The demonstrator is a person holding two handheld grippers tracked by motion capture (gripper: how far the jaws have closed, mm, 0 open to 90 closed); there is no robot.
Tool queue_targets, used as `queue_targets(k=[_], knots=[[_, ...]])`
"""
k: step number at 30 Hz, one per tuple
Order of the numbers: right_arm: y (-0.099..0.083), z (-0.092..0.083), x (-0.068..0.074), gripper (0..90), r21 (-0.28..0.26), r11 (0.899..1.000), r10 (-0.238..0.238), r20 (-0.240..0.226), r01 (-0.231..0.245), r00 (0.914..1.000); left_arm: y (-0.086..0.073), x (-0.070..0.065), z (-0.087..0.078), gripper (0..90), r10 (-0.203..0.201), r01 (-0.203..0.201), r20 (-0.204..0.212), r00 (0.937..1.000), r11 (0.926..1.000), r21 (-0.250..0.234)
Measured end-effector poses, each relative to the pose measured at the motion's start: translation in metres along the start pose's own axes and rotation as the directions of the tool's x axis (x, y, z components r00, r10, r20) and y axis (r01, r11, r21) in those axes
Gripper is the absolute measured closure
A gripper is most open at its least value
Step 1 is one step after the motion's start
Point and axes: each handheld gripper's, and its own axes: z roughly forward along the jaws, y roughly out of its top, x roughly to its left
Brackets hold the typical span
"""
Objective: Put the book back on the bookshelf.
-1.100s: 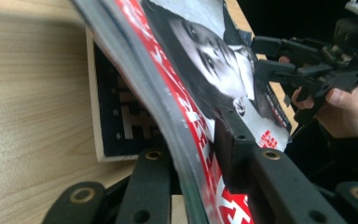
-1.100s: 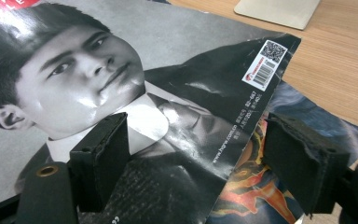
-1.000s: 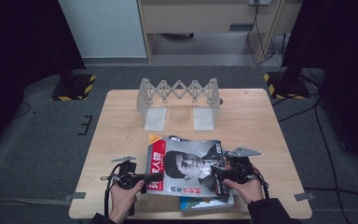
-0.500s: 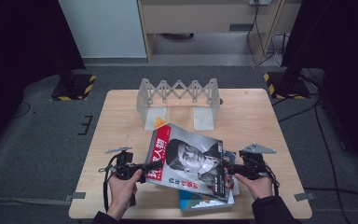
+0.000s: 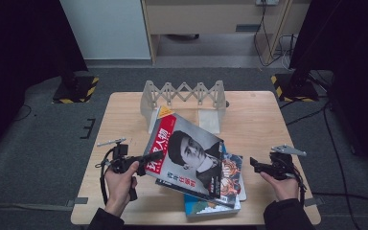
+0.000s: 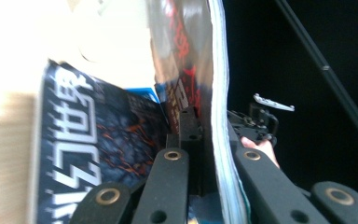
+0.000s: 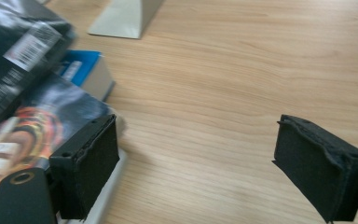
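Glossy magazine (image 5: 187, 158), thin and floppy, lifted at a tilt over a book stack (image 5: 218, 191) on the pale wood table (image 5: 258, 115). Left gripper (image 5: 148, 157) clamped on its edge. Right gripper (image 5: 255, 163), jaws just widening, padded, with nothing between them.

Glossy paper magazine with a red-and-black portrait cover (image 5: 184, 155), clamped at its edge in the left gripper (image 5: 148, 157): sheen visible. Jaws matt black plastic with brass-coloured rivets. Right gripper (image 7: 205, 158) pads (image 7: 86, 163): rough black foam, frayed edges. Beneath them, light wooden table (image 7: 242, 79), smooth, matt grain. Beside its left pad, glossy colourful paper book cover (image 7: 23, 135).
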Motion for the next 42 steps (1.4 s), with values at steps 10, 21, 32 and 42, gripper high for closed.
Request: queue_targets(k=[10,21,32,42], knots=[[-0.004,0.004,-0.019,12.1,0.04,0.999,-0.008,0.07,0.006,0.9975,0.024,-0.005,-0.023,86.1,0.028,-0.03,-0.024,0.9993,0.9946,-0.099],[-0.012,0.016,-0.032,9.5,0.11,0.993,-0.045,0.114,0.032,0.9924,0.056,-0.014,-0.054,86.1,0.067,-0.076,-0.052,0.9964,0.978,-0.194],[-0.022,0.026,-0.036,7.3,0.171,0.983,-0.083,0.102,0.065,0.9913,0.089,-0.021,-0.07,86.2,0.116,-0.146,-0.14,0.9833,0.9611,-0.234],[-0.025,0.033,-0.035,6.4,0.217,0.972,-0.111,0.095,0.089,0.9893,0.117,-0.025,-0.08,86.2,0.136,-0.191,-0.224,0.965,0.9501,-0.247]])
